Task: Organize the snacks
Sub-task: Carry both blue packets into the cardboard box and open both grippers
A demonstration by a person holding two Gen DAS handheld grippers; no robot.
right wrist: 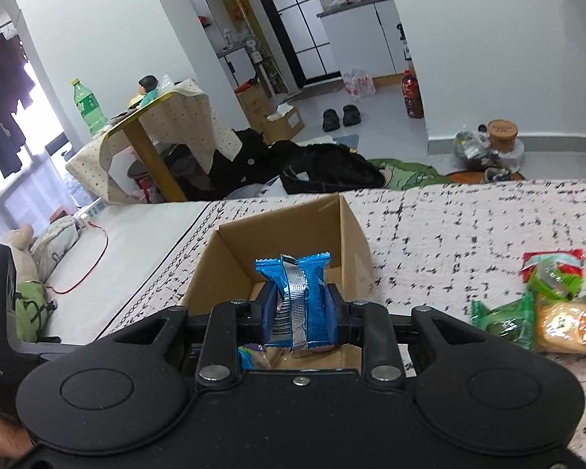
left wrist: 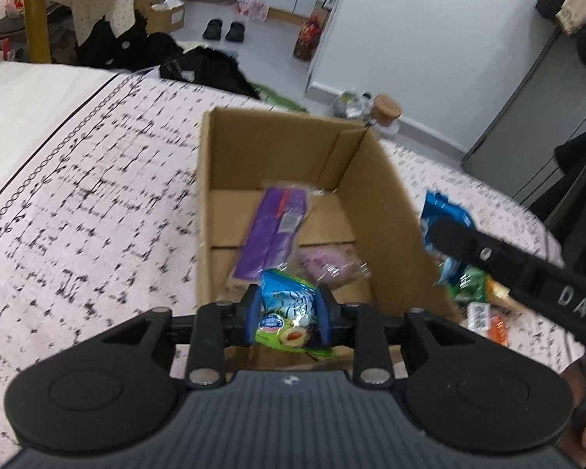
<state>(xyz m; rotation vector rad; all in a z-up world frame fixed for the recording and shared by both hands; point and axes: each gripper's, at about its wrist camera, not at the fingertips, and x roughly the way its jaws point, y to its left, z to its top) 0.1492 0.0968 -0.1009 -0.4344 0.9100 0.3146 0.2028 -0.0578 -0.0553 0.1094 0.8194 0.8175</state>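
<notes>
From the left wrist, the left gripper [left wrist: 289, 314] is clenched on a green-and-blue plastic snack packet [left wrist: 287, 312], poised above the near edge of the open brown cardboard box [left wrist: 386, 211]. Just ahead and below lie a purple flat packet [left wrist: 271, 230] and a pink wrapped snack [left wrist: 326, 264]. Best carry the packet well over the rim before letting go.

From the right wrist, the right gripper [right wrist: 300, 314] grasps a blue foil-seamed packet [right wrist: 299, 297] over the same box. To its right, loose green and orange snack packets [right wrist: 543, 305] wait on the patterned cloth [right wrist: 449, 234]. The two grippers crowd one opening; take turns.
</notes>
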